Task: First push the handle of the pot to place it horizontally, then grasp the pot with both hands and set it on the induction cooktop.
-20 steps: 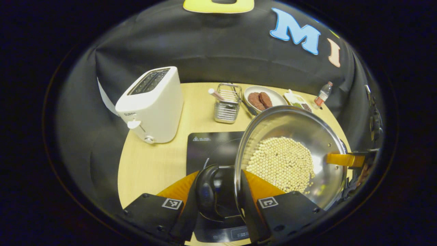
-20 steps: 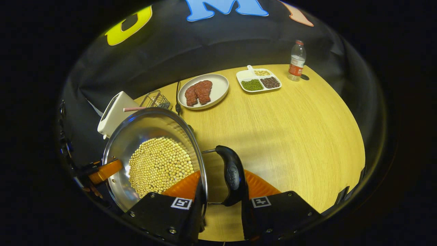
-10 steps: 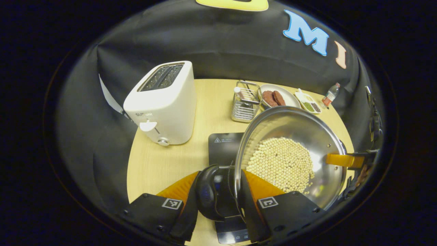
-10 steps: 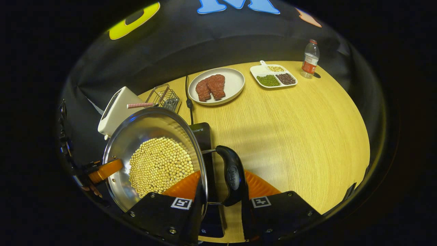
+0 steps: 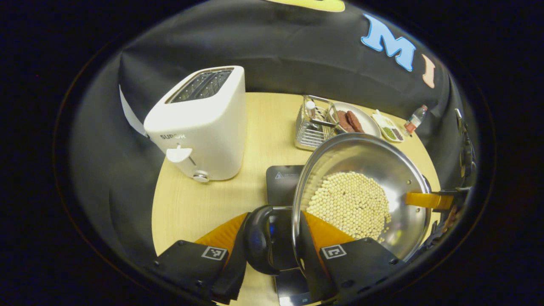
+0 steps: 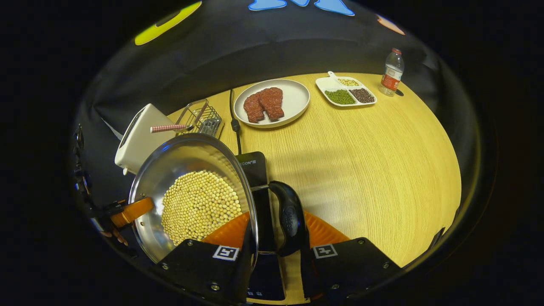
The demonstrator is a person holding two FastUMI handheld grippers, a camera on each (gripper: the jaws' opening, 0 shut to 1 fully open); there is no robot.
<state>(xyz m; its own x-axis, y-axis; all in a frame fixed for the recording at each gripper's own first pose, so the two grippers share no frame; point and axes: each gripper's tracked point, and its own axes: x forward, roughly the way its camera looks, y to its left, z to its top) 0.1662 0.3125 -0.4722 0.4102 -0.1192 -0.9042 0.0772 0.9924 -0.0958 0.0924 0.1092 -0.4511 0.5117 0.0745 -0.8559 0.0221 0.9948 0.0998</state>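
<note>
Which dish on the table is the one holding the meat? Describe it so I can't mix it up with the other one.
Start at the white toaster and move along the table's far side past the wire rack. The next dish is the round white plate, with two dark red meat slices. The neighbouring divided tray is squarish and holds beans in compartments.

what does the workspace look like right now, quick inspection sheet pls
surface: wooden table, round edge.
job's things: pot of pale beans, over the induction cooktop.
clutter: toaster, wire rack, plate of meat, divided dish, bottle.
grippers: left gripper and right gripper each straddle a side handle at the rim.
cables: black cord runs to the cooktop.
surroundings: black cloth wall.
</note>
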